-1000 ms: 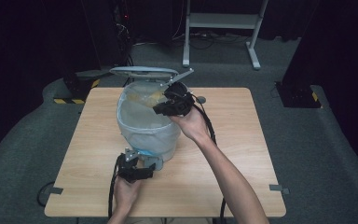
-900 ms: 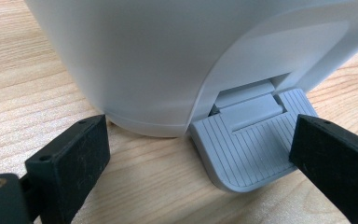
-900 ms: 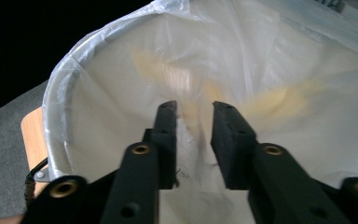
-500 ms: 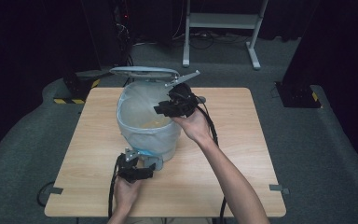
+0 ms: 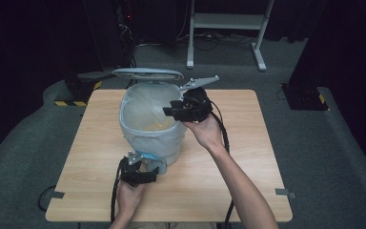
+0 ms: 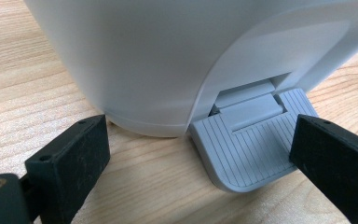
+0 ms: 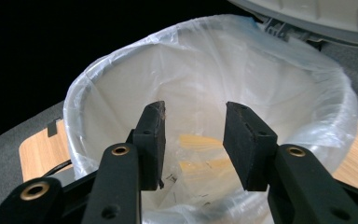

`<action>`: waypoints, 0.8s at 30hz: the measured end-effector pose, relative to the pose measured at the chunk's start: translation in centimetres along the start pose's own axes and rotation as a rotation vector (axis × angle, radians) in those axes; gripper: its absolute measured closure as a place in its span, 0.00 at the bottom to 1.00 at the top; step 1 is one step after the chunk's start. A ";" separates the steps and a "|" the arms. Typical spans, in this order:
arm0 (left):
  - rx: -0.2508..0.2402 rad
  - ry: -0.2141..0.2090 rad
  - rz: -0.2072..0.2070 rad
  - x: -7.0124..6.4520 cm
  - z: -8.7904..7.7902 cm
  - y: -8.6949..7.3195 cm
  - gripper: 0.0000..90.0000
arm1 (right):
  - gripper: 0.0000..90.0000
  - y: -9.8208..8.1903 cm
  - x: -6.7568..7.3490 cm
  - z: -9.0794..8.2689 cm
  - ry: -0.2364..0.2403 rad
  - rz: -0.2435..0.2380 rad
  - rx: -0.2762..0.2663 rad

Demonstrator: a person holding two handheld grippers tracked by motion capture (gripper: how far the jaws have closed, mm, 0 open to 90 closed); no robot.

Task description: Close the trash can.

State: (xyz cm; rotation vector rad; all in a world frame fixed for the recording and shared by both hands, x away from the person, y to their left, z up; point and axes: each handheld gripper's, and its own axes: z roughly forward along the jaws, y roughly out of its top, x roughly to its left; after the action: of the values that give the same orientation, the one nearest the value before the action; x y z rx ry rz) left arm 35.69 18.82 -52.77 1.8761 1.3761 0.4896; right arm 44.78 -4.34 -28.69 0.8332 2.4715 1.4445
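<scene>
A: Where did the bin sit?

B: The white pedal bin [image 5: 147, 131] stood on the wooden table [image 5: 248, 157], lid [image 5: 147, 73] raised, a yellow scrap [image 7: 200, 142] inside its clear liner [image 7: 307, 88].

A: And the tools?

B: The right gripper [image 5: 169, 110] hung over the rim, jaws apart, empty. The left gripper [image 6: 200, 158] straddled the grey pedal [image 6: 247, 144], jaws wide apart.

High view overlooks table [image 5: 228, 162]; gripper views closely share bin [image 5: 147, 129].
</scene>
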 end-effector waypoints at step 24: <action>0.001 -0.003 -0.003 0.0 0.0 0.0 0.06 | 0.63 -2.7 0.2 -3.7 -0.015 -0.001 -0.082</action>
State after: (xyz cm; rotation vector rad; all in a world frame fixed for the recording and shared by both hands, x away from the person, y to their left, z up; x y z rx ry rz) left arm 35.72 18.85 -52.78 1.8744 1.3771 0.4844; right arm 42.09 -8.06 -28.96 0.8242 2.3836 1.5224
